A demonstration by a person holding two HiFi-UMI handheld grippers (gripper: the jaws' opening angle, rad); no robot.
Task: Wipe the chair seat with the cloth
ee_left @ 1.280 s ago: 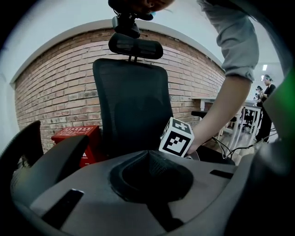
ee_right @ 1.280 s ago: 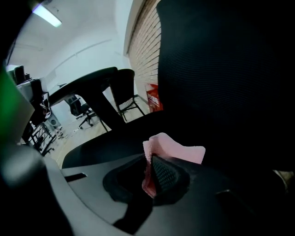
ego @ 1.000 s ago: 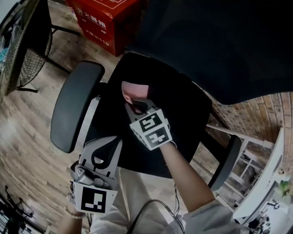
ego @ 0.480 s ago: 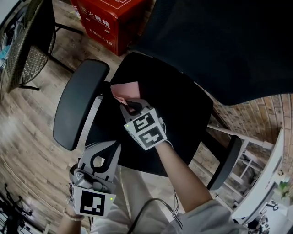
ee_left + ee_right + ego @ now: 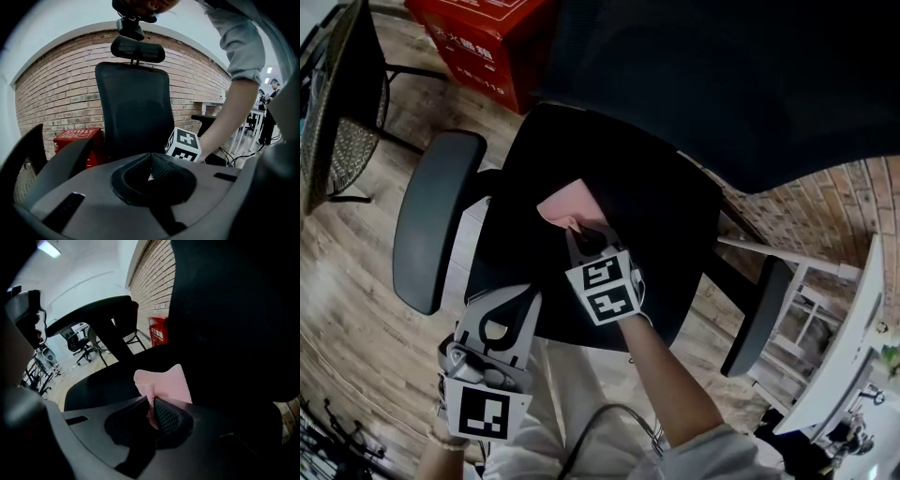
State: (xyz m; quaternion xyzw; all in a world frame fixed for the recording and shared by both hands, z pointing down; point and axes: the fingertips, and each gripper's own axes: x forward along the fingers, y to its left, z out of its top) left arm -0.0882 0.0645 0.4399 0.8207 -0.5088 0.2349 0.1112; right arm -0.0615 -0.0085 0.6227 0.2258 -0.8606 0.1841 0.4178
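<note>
The black chair seat (image 5: 661,211) fills the middle of the head view. A pink cloth (image 5: 572,204) lies crumpled on its left half. My right gripper (image 5: 583,231) is shut on the cloth's near edge and presses it onto the seat. In the right gripper view the cloth (image 5: 165,382) fans out beyond the shut right gripper (image 5: 152,405). My left gripper (image 5: 512,298) hangs shut and empty off the seat's front left corner. Its own view looks over the seat at the backrest (image 5: 133,105) and the right gripper's marker cube (image 5: 183,144).
The left armrest (image 5: 431,220) runs beside the seat and the right armrest (image 5: 755,314) stands opposite. The tall backrest (image 5: 722,75) overhangs the far side. A red box (image 5: 478,37) and a wicker chair (image 5: 342,103) stand on the wooden floor behind.
The right gripper dragged the cloth toward the left armrest, then back toward the seat's middle and a little nearer me. The left gripper has stayed where it was.
</note>
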